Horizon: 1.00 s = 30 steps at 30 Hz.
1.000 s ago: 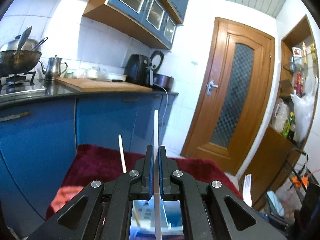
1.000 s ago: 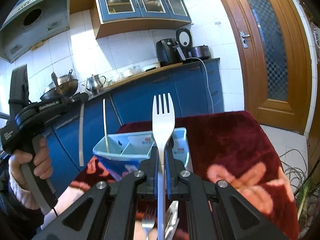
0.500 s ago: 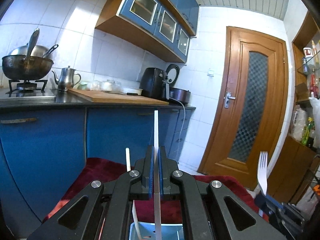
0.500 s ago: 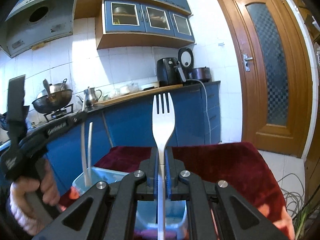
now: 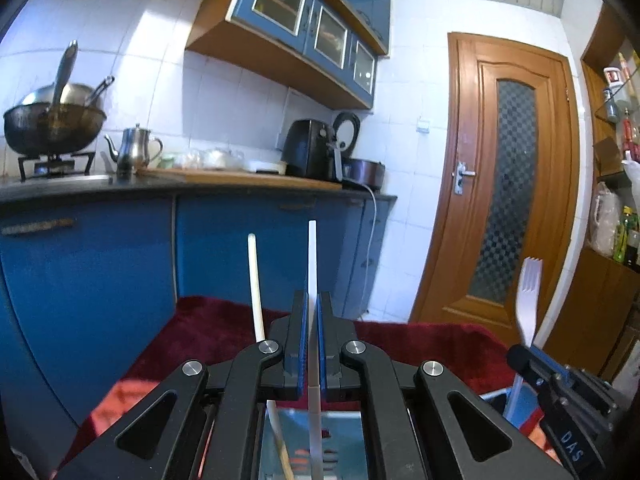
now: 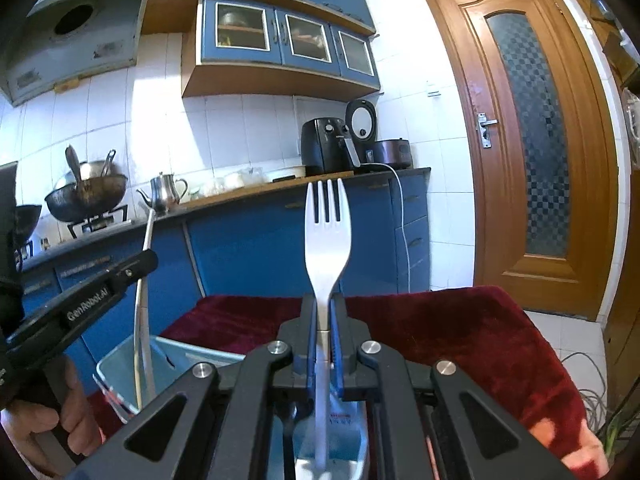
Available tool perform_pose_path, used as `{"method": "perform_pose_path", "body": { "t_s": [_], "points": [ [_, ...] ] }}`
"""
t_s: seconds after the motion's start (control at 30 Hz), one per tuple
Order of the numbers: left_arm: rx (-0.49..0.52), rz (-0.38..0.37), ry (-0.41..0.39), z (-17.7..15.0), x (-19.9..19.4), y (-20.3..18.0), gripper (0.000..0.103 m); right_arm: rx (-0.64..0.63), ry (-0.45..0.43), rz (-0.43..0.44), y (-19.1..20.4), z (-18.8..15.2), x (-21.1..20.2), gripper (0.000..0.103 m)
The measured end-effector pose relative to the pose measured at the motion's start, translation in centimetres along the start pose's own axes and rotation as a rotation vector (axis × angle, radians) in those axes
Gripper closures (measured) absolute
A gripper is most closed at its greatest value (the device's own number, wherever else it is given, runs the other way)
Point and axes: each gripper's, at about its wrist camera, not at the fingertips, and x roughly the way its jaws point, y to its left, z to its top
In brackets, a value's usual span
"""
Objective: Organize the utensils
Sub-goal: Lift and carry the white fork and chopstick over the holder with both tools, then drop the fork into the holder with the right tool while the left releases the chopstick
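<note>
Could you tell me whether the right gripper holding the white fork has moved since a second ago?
Yes. In the left wrist view the white fork now stands higher and nearer, against the wooden door.

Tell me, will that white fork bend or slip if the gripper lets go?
The fork looks like thin plastic, so probably light and a bit bendy. The right gripper pinches only its narrow handle, so it might swivel. Released, it would likely drop into the bin and lean.

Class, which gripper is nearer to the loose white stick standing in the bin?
Left. The left gripper, shut on a thin utensil, is close beside the stick, just to its right; the right gripper, holding a fork, is farther right.
</note>
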Motion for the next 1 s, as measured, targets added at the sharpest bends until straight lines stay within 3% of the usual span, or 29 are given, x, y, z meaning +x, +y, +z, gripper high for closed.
{"method": "perform_pose_path", "body": {
  "t_s": [0.3, 0.43, 0.57, 1.0],
  "points": [
    [0.002, -0.03, 0.06, -1.0, -1.1, 0.3, 0.099, -0.029, 0.075, 0.014, 0.3, -1.0, -1.3, 0.092],
    [0.007, -0.041, 0.071, -0.9, -2.0, 0.3, 0.087, -0.006, 0.073, 0.022, 0.2, -1.1, -2.0, 0.076],
    [0.005, -0.053, 0.084, -0.8, -3.2, 0.6, 0.083, 0.015, 0.058, 0.022, 0.2, -0.9, -3.3, 0.07],
    [0.005, -0.092, 0.133, -0.1, -7.4, 1.8, 0.072, 0.073, 0.059, 0.012, 0.6, -0.2, -8.6, 0.063]
  ]
}}
